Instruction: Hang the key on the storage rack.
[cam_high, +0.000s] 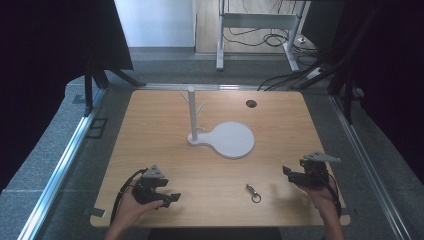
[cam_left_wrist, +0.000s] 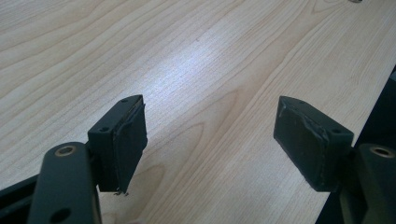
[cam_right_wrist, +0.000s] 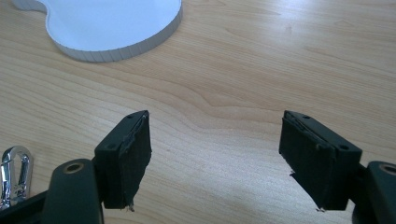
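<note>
Both tongs, left (cam_high: 172, 199) and right (cam_high: 287, 171), are gaping empty over the worktop (cam_high: 150, 130). The clip (cam_high: 253, 192) is lying between them, small and flat, likely skidding if pinched off-centre.

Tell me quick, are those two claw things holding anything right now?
Left gripper: open, holding nothing.
Right gripper: open, holding nothing.
</note>
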